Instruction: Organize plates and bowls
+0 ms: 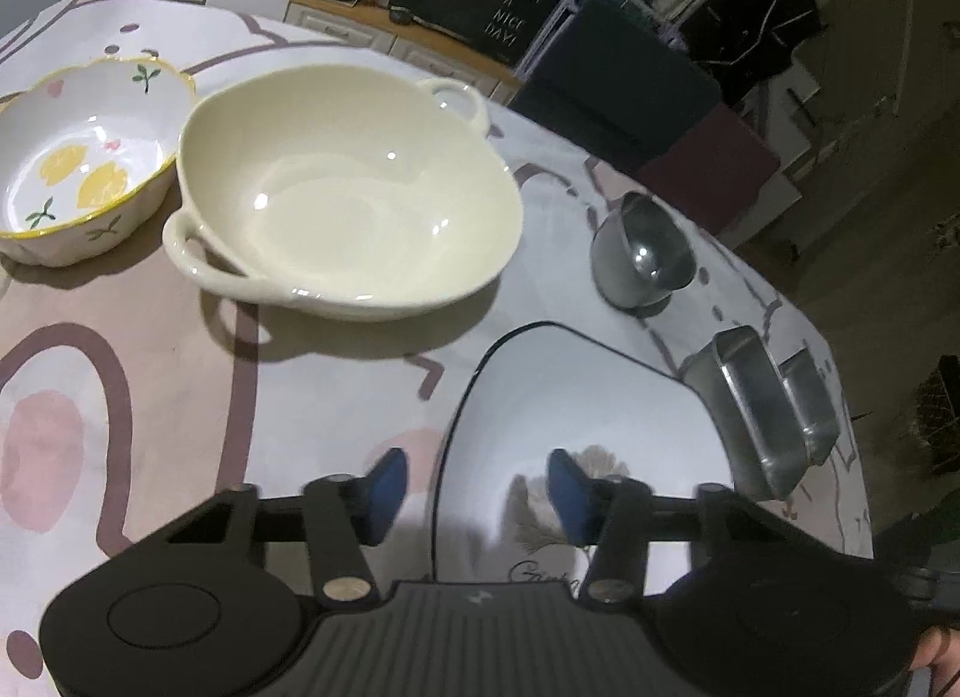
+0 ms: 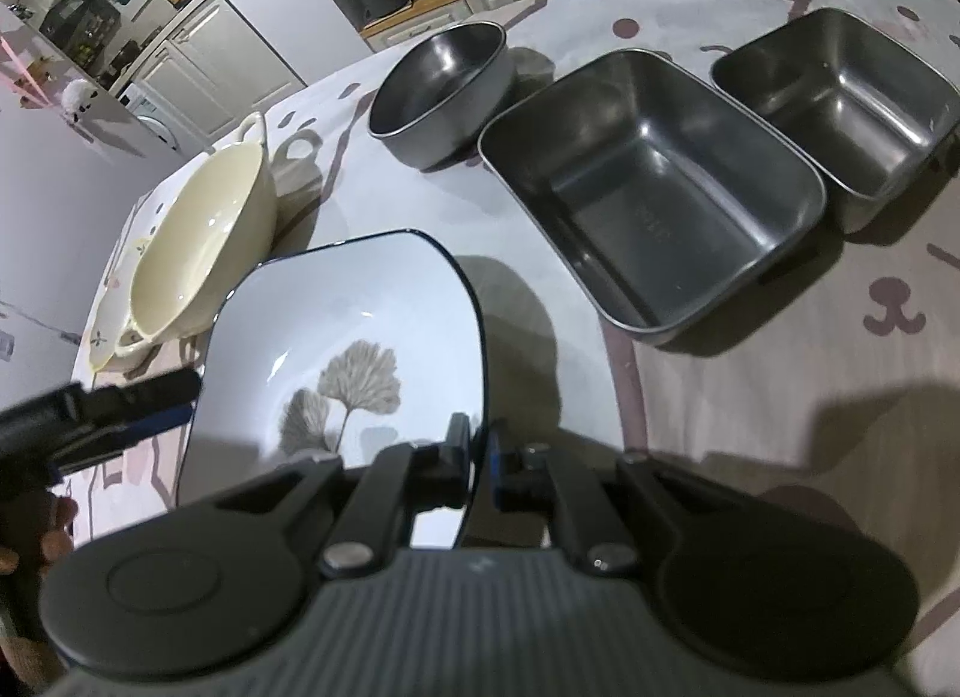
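Note:
A white square plate with a dark rim and a grey tree print (image 2: 348, 331) is held tilted above the table. My right gripper (image 2: 477, 460) is shut on its near right rim. My left gripper (image 1: 474, 493) is open, its blue pads on either side of the plate's left rim (image 1: 576, 397), not clamped. It also shows at the left of the right wrist view (image 2: 120, 415). A cream two-handled bowl (image 1: 348, 187) and a lemon-patterned bowl (image 1: 84, 157) stand beyond on the table.
A round steel bowl (image 2: 444, 91), a large steel rectangular tray (image 2: 654, 193) and a smaller steel tray (image 2: 840, 109) stand on the patterned tablecloth (image 1: 120, 373). The table edge (image 1: 828, 349) runs on the right. Dark chairs (image 1: 630, 73) stand beyond it.

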Demonstrator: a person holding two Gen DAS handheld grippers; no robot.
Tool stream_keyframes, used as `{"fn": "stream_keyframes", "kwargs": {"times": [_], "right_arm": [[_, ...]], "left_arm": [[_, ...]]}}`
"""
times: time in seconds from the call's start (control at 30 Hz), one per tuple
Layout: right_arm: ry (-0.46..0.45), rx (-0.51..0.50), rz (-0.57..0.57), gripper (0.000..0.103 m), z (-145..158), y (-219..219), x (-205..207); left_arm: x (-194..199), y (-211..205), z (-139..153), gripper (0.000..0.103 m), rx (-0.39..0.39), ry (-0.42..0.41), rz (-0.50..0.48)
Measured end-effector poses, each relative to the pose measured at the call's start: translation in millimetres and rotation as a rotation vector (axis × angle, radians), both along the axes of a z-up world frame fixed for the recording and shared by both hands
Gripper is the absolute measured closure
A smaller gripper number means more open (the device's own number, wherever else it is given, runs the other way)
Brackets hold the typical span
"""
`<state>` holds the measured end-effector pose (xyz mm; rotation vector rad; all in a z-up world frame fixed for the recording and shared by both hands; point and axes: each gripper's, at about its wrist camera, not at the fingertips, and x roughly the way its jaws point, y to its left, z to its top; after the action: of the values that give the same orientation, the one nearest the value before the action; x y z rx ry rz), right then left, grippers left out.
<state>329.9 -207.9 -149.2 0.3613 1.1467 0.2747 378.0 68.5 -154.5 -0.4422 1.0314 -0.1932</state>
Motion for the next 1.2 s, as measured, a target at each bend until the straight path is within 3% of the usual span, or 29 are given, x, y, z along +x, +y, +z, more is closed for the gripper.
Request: {"fn": "stream_keyframes", "kwargs": {"times": [0.13,0.5,0.8,0.97,1.2], "right_arm": [[0.000,0.002,-0.002,0.096,-0.2,-0.8,0.2],[-0.002,0.015,-0.007,0.096,-2.3,-3.5,1.9],[-0.002,0.028,-0.014,0.096,-4.9,-4.0,4.4],[0.015,0.054,-0.022,0.095,-9.5,-5.3,7.3],[-0.021,-0.026,0.014,0.093,-4.8,8.8,4.5]], "left_arm": [[2.9,0.1,-6.4,0.065,0.002,0.023,-0.003],[7.8,-6.0,-11.0,0.073,0.001,0.040,-0.012],[10.3,-5.0,-21.2,0.091,0.029,0.075,-0.021],[9.0,-4.8,-21.2,0.092,0.035,0.058,-0.055],[0.8,-3.8,-13.1,0.092,0.038,0.042,-0.051]]}}
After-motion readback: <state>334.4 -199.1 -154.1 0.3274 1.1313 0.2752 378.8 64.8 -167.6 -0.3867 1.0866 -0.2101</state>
